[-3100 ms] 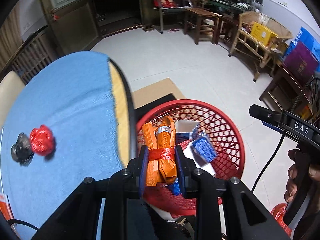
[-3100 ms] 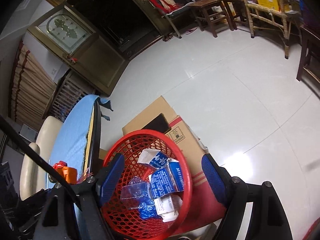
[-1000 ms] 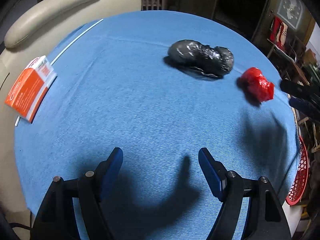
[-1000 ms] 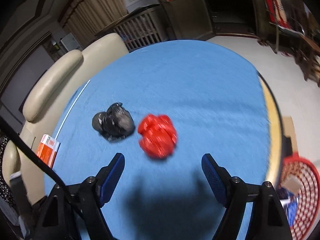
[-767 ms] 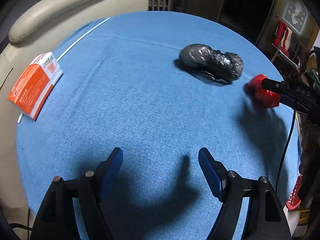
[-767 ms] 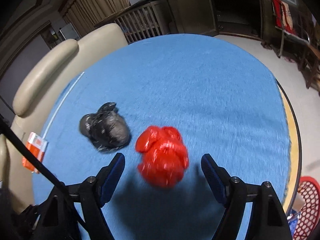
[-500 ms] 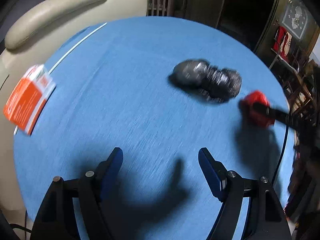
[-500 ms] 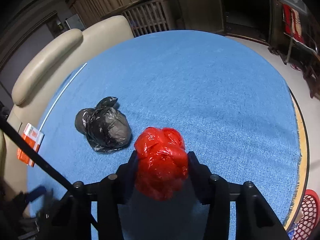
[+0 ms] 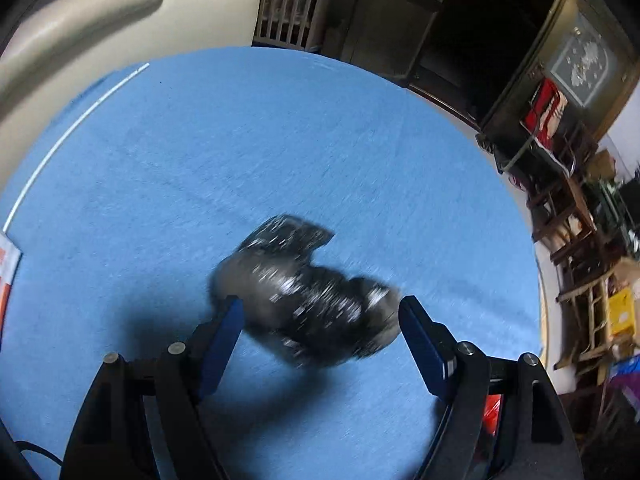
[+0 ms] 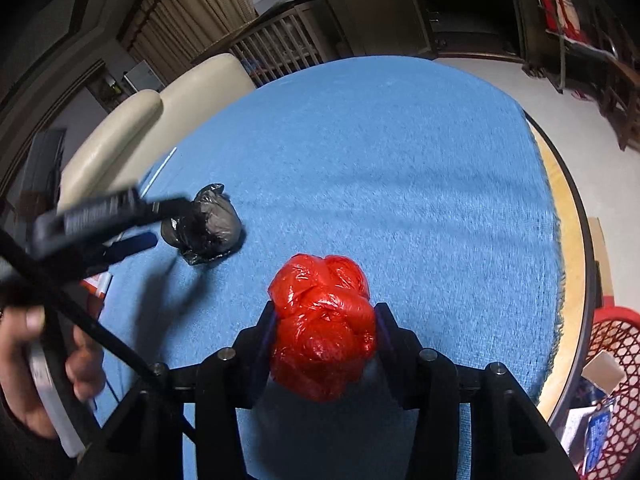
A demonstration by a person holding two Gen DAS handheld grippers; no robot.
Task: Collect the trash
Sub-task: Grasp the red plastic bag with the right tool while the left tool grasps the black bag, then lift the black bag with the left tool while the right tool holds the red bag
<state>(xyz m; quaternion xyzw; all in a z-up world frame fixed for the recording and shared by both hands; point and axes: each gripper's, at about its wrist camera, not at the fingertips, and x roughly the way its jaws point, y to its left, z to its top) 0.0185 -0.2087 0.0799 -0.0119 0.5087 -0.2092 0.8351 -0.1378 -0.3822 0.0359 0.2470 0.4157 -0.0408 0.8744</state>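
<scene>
A crumpled black plastic bag [image 9: 308, 296] lies on the round blue tablecloth [image 9: 280, 140]. My left gripper [image 9: 320, 316] is open, its jaws on either side of the bag; the view is blurred. The bag also shows in the right wrist view [image 10: 210, 222], with the left gripper [image 10: 160, 220] reaching it from the left. My right gripper [image 10: 325, 324] is shut on a crumpled red plastic bag [image 10: 324, 324] just above the blue cloth [image 10: 400, 180].
A red mesh trash basket [image 10: 612, 360] with wrappers inside stands on the floor past the table's right edge. An orange box [image 9: 6, 276] lies at the table's left edge. A cream chair [image 9: 100, 32] stands behind the table. Wooden furniture [image 9: 580, 220] is at the right.
My left gripper has moved forward across the table until the black bag sits between its open jaws. My right gripper has closed on the red bag.
</scene>
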